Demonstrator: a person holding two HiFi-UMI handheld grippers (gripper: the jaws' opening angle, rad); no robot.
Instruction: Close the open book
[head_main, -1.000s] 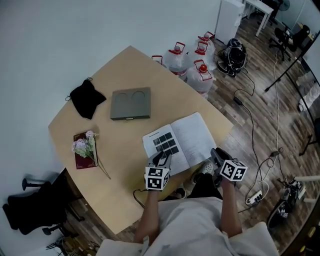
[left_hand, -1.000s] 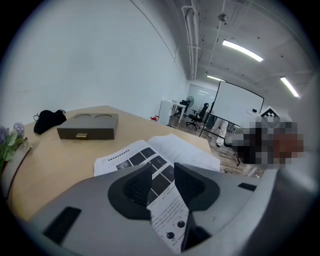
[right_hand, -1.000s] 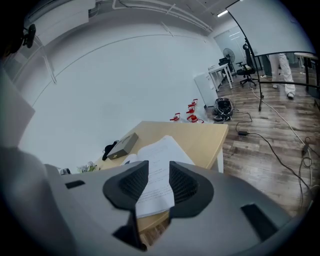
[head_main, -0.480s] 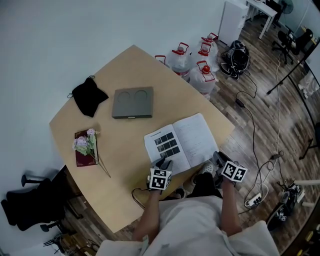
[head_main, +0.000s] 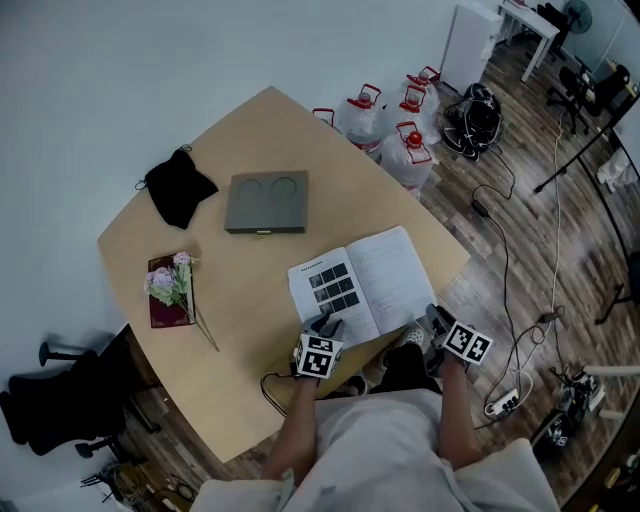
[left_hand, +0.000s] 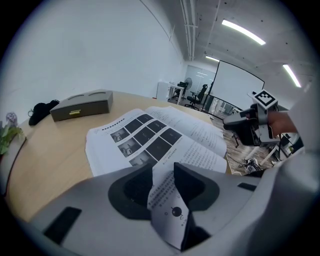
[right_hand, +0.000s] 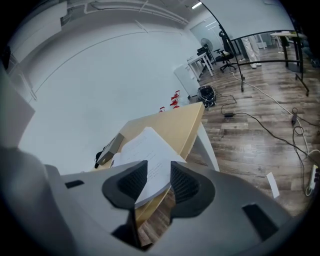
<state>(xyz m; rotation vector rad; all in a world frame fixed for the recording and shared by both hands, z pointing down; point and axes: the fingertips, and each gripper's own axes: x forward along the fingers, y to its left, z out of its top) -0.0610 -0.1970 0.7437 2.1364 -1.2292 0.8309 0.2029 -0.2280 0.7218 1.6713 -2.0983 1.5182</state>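
The open book lies flat near the table's front edge, with photo squares on its left page. My left gripper sits at the book's near left corner. In the left gripper view the book spreads ahead, and a lifted page corner stands pinched between the jaws of the left gripper. My right gripper hangs just off the table edge by the book's near right corner. Its jaws are opening; the book's right page shows in the gap, and no pad presses on it.
On the tan table lie a grey flat case, a black pouch and pink flowers on a dark red booklet. Water jugs stand beyond the far edge. Cables trail over the wooden floor at right.
Both grippers have come down closer to the book's near edge. The book lies as before.
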